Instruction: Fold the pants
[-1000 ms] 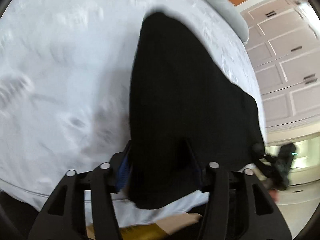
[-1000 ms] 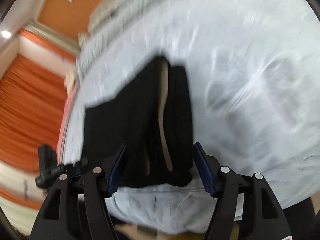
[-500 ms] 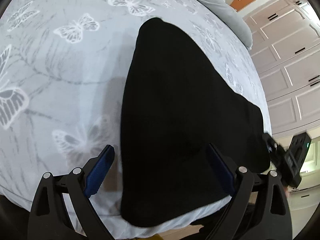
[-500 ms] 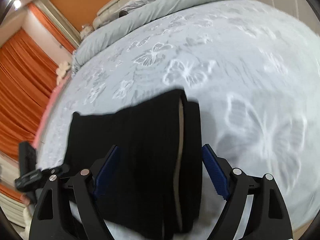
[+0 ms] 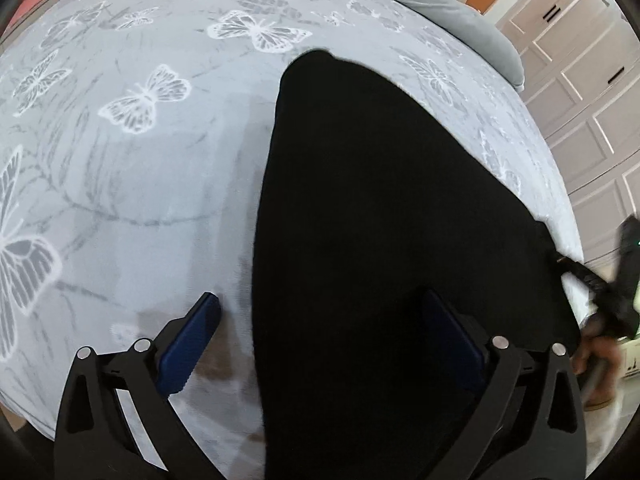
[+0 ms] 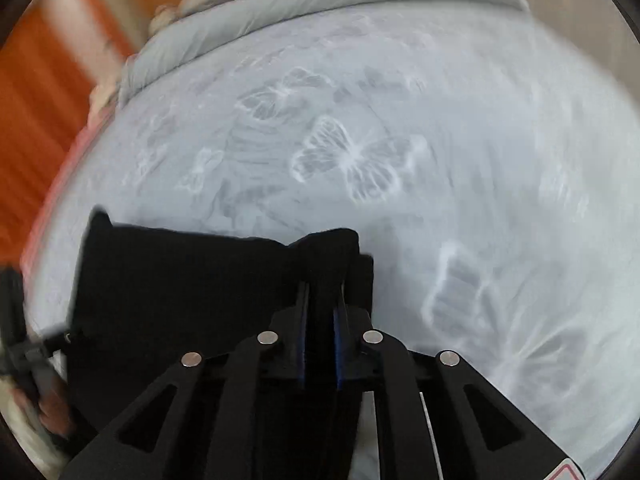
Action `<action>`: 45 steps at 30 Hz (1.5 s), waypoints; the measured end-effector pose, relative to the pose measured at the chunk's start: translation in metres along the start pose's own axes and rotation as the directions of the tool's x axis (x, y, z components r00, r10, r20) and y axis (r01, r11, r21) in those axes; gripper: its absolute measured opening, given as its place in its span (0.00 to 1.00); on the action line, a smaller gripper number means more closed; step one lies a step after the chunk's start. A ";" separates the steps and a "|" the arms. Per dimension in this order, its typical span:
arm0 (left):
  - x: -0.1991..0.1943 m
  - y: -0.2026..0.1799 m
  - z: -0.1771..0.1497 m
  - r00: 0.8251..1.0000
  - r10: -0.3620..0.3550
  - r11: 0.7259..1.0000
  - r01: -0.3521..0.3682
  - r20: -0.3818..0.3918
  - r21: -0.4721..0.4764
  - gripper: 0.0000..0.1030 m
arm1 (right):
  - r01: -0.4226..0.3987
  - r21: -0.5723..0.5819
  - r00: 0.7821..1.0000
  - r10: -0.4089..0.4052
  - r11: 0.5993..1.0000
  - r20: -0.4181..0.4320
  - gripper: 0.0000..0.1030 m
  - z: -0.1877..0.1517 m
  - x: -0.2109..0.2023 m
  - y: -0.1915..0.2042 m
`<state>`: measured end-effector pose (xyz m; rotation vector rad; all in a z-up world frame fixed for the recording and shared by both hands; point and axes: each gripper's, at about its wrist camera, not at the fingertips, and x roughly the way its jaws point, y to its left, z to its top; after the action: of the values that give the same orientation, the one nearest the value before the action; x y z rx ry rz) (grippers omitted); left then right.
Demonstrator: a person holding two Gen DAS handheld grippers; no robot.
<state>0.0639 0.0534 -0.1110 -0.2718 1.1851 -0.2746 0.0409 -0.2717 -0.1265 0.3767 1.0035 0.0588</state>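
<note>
In the left wrist view, the left gripper (image 5: 320,344) has just spread wide and grips nothing, its blue pads straddling the flat black fabric pants (image 5: 384,216) that fill centre and lower right on the pale butterfly-print bedspread (image 5: 132,184). In the right wrist view, the right gripper (image 6: 321,312), at lower centre, has just closed, pinching the pants' (image 6: 180,280) bunched edge, the cloth spreading lower left.

Pants (image 5: 380,220) matt black cloth; bedspread (image 5: 140,184) soft printed fabric, matt.
</note>
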 end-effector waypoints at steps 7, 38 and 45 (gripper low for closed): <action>-0.065 -0.015 -0.026 0.979 -0.092 0.992 0.075 0.184 0.101 0.95 | -0.157 -0.024 0.985 0.159 0.987 0.065 0.53 -0.058 -0.096 -0.006; -0.033 -0.160 -0.046 0.940 -0.340 0.890 0.327 -0.015 0.318 0.15 | -0.354 0.092 0.935 0.354 0.931 0.015 0.48 -0.072 -0.088 -0.014; -0.026 -0.148 -0.048 0.918 -0.391 0.878 0.394 -0.066 0.272 0.21 | -0.421 0.143 0.899 0.433 0.896 -0.066 0.57 -0.072 -0.064 -0.005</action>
<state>0.0002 -0.0784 -0.0533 -0.2604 1.0759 -0.7965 -0.0544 -0.2700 -0.1103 0.7134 1.0071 0.4177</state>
